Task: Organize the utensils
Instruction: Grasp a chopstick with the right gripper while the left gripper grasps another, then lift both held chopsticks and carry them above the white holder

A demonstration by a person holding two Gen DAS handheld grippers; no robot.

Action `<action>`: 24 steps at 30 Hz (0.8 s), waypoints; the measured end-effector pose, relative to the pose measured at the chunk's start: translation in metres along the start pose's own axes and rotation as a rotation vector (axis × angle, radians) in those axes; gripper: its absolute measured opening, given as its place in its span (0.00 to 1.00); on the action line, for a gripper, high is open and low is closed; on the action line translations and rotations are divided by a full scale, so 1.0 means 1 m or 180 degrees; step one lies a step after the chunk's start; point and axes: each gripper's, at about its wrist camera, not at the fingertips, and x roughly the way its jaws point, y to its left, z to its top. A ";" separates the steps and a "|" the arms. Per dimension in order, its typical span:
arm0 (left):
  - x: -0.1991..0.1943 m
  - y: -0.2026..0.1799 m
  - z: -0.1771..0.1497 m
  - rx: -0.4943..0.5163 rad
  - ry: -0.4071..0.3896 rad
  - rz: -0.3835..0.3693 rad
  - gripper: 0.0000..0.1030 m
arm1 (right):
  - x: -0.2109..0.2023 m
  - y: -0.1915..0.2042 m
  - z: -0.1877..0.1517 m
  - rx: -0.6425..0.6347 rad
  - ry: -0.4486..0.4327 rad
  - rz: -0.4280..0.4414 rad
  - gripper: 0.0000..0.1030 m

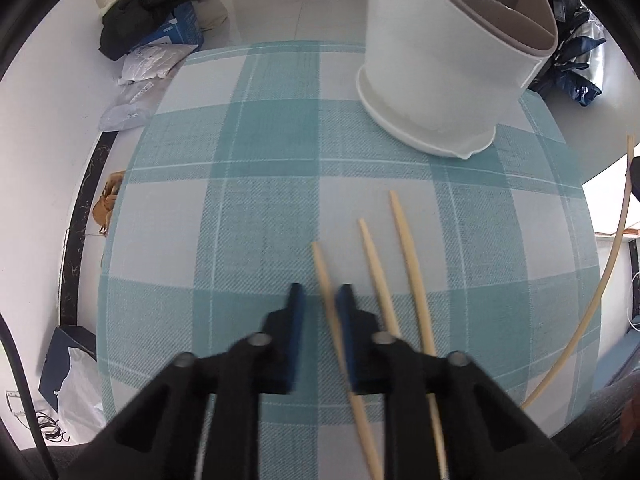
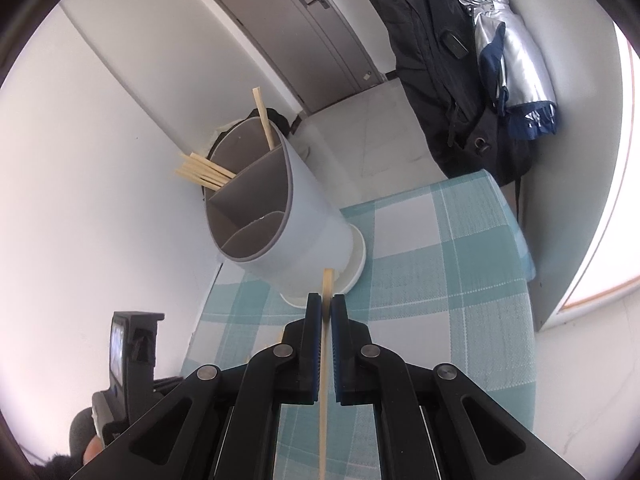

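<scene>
On the table: a teal-and-white checked cloth (image 1: 280, 128) covers the top
Holder: a white utensil holder (image 1: 448, 64) with grey inner dividers stands on a white saucer-like base at the far side of the cloth
Holder contents: in the right wrist view a bundle of chopsticks (image 2: 204, 171) leans out of one compartment, and a single chopstick (image 2: 264, 118) stands tilted in the rear one; the other compartments look bare
Left gripper (image 1: 320, 296): jaws apart, low over the cloth, with one loose chopstick (image 1: 326, 280) lying between the blue pads close to the right-hand pad; contact cannot be told through the blur
Other loose sticks: two more chopsticks (image 1: 408, 256) lie side by side on the cloth just right of the gripper, tips pointing toward the holder
Right gripper (image 2: 326, 300): jaws closed on a held chopstick (image 2: 327, 280), clamped lengthwise between the pads, its squared end sticking out just past the fingertips toward the holder's base
Background: dark jacket (image 2: 432, 60) and silver umbrella (image 2: 504, 40) hang beyond the table
</scene>
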 end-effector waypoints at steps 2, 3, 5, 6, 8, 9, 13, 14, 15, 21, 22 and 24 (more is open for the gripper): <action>0.003 -0.001 -0.001 0.0028 0.0006 0.0015 0.02 | 0.001 0.000 0.000 -0.0003 0.0006 -0.0002 0.04; 0.004 -0.002 0.002 0.0030 0.0018 -0.0002 0.02 | 0.002 0.000 0.000 -0.0015 0.0008 -0.0013 0.04; 0.003 0.003 0.005 -0.0047 -0.0007 -0.0080 0.02 | 0.003 0.000 0.001 -0.0033 0.0011 -0.0025 0.04; 0.001 0.005 0.006 -0.0084 -0.0033 -0.0125 0.02 | 0.004 -0.001 0.001 -0.0031 0.0014 -0.0021 0.04; -0.011 0.009 0.008 -0.0139 -0.0199 -0.0226 0.02 | 0.005 0.001 0.001 -0.0044 0.0008 -0.0025 0.04; -0.017 0.008 0.007 -0.0147 -0.0274 -0.0247 0.02 | 0.005 0.003 0.001 -0.0056 0.0004 -0.0019 0.04; -0.055 0.011 -0.007 -0.0151 -0.0841 -0.0413 0.01 | -0.004 0.020 -0.003 -0.0256 -0.0116 0.0033 0.04; -0.062 0.011 -0.010 -0.0148 -0.0934 -0.0438 0.01 | -0.009 0.026 -0.004 -0.0341 -0.0187 0.0027 0.04; -0.071 0.011 -0.015 -0.0152 -0.1076 -0.0483 0.01 | -0.012 0.032 -0.005 -0.0424 -0.0253 0.0019 0.04; -0.113 0.016 -0.030 -0.0191 -0.1628 -0.0615 0.01 | -0.036 0.064 -0.016 -0.0908 -0.0624 0.0054 0.04; -0.118 0.016 -0.034 -0.0167 -0.1668 -0.0634 0.01 | -0.037 0.066 -0.018 -0.0938 -0.0643 0.0041 0.04; -0.119 0.012 -0.034 -0.0114 -0.1693 -0.0610 0.01 | -0.039 0.071 -0.022 -0.0995 -0.0674 0.0006 0.04</action>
